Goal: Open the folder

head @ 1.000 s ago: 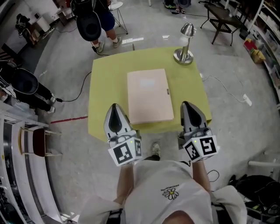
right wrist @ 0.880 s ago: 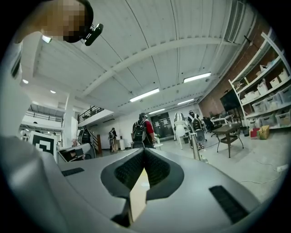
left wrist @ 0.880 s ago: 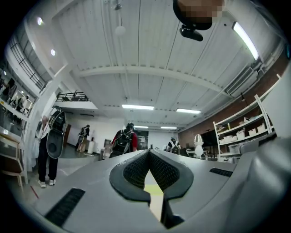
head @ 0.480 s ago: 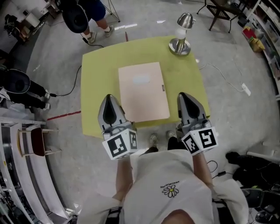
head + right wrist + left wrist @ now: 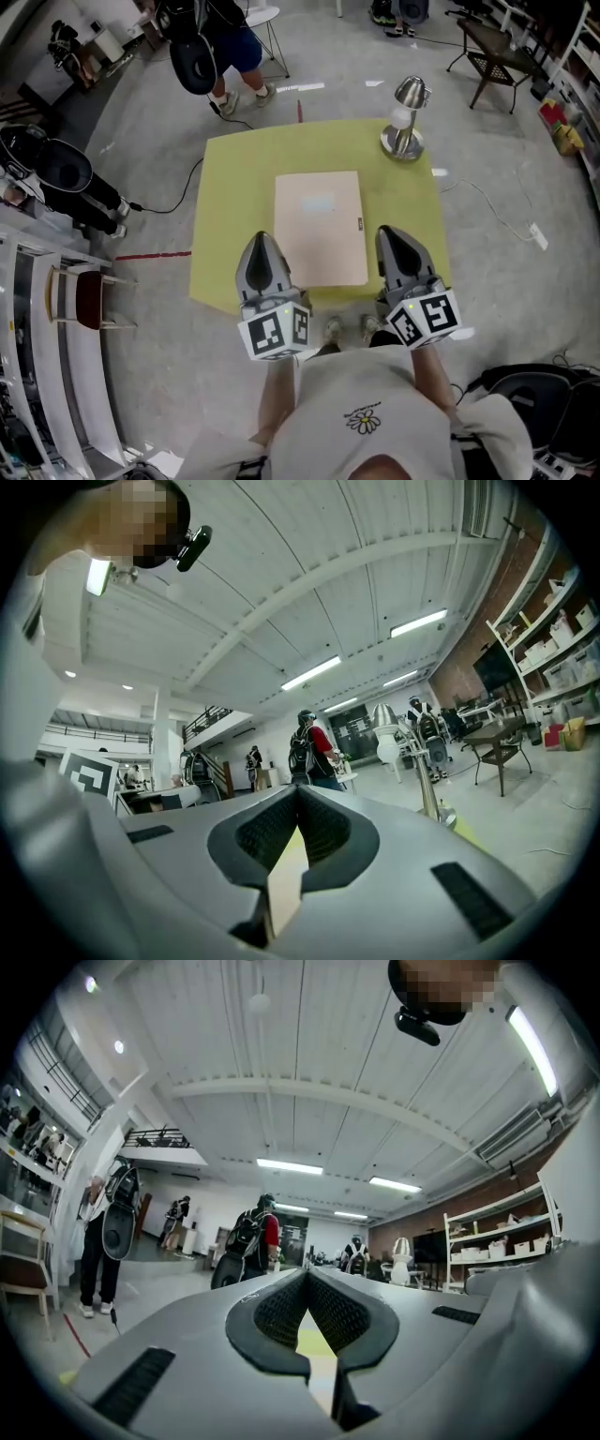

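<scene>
A closed beige folder (image 5: 320,228) lies flat in the middle of a yellow-green table (image 5: 234,187), its spine tab on the right edge. My left gripper (image 5: 262,246) hovers above the table's near left part, just left of the folder's near corner, jaws shut and empty. My right gripper (image 5: 393,240) hovers to the right of the folder's near right corner, also shut with nothing held. In the left gripper view the tips (image 5: 307,1274) meet; a strip of table shows behind them. In the right gripper view the tips (image 5: 297,789) meet as well, with the beige folder glimpsed through the gap below.
A silver desk lamp (image 5: 405,117) stands at the table's far right corner, also the lamp (image 5: 394,731) in the right gripper view. A person with a black backpack (image 5: 202,47) stands beyond the table. A cable (image 5: 487,202) trails on the floor at right. A chair (image 5: 84,300) stands at left.
Both grippers have drifted closer to the folder's near corners, the left one most. The head view has shifted, so the table sits lower and more to the right in frame.
</scene>
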Available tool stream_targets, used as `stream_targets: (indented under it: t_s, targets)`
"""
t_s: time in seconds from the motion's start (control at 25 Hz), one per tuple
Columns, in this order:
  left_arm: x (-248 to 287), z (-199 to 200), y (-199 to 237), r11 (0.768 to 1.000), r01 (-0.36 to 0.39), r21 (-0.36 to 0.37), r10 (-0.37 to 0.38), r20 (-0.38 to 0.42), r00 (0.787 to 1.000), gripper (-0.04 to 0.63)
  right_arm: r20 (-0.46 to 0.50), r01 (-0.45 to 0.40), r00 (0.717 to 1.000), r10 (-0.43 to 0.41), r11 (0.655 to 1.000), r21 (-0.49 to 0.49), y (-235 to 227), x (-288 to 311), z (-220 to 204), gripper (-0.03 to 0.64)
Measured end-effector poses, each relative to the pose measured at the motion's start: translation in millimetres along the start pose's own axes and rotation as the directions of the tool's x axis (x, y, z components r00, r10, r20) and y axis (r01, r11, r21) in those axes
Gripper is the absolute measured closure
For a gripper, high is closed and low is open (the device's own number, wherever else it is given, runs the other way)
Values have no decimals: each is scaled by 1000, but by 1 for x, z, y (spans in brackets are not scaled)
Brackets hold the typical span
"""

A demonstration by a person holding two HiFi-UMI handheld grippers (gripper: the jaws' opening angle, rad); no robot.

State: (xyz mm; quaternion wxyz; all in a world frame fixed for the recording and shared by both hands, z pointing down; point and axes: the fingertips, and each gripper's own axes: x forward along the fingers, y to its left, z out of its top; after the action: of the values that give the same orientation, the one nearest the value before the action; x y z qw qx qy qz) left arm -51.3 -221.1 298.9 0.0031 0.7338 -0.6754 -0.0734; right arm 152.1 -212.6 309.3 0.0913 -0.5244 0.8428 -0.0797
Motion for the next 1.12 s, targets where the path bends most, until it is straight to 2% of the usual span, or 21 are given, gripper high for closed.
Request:
stream_targets:
  t_s: [0.2, 0.28, 0.36, 0.44, 0.52, 0.56, 0.6, 0.68, 0.72, 0.84, 0.88, 1.0, 1.04, 1.12]
  targets:
    - [-2, 0, 11, 999, -32, -41, 32, 1, 999, 580, -12, -30, 999, 30, 1000, -6, 4, 3, -2, 604]
    - [-5, 2, 20, 993, -57, -102, 59, 19, 998, 580, -16, -38, 999, 38, 999, -9, 6, 2, -1, 604]
    - [-6, 4, 27, 977, -48, -210, 57, 39, 998, 562, -16, -44, 999, 44, 999, -9, 6, 1, 2, 604]
    - [-3, 6, 33, 937, -1, -351, 27, 68, 997, 446, -13, -49, 999, 49, 999, -11, 4, 0, 5, 604]
    - [2, 4, 46, 871, 36, -490, 18, 106, 994, 421, -11, -55, 998, 55, 998, -13, 1, 2, 7, 604]
    - [2, 0, 54, 843, 46, -536, 21, 118, 993, 406, -15, -58, 998, 58, 998, -12, 0, 3, 6, 604]
    - [-1, -5, 62, 827, 47, -560, 26, 122, 992, 384, -22, -63, 998, 63, 998, -9, -1, 3, 5, 604]
    - [-12, -19, 76, 814, 29, -581, 39, 105, 994, 360, -40, -81, 996, 81, 997, 3, 2, 2, 0, 604]
    - [-20, -27, 82, 798, 18, -603, 46, 90, 995, 356, -49, -92, 994, 93, 996, 12, 4, 2, -3, 604]
    - [-44, -67, 94, 701, -26, -713, 69, 32, 997, 336, -75, -117, 990, 120, 992, 38, 7, 3, -13, 604]
    - [-53, -84, 95, 680, -46, -732, 72, 4, 997, 328, -84, -123, 988, 126, 991, 43, 7, 4, -16, 604]
    - [-75, -130, 89, 660, -100, -744, 53, -87, 995, 327, -108, -139, 984, 144, 989, 54, 11, 4, -26, 604]
    - [-82, -144, 86, 640, -121, -759, 46, -119, 992, 328, -114, -145, 982, 151, 988, 59, 12, 5, -28, 604]
    - [-90, -168, 80, 583, -136, -801, 22, -152, 988, 328, -125, -154, 979, 162, 985, 76, 16, 6, -33, 604]
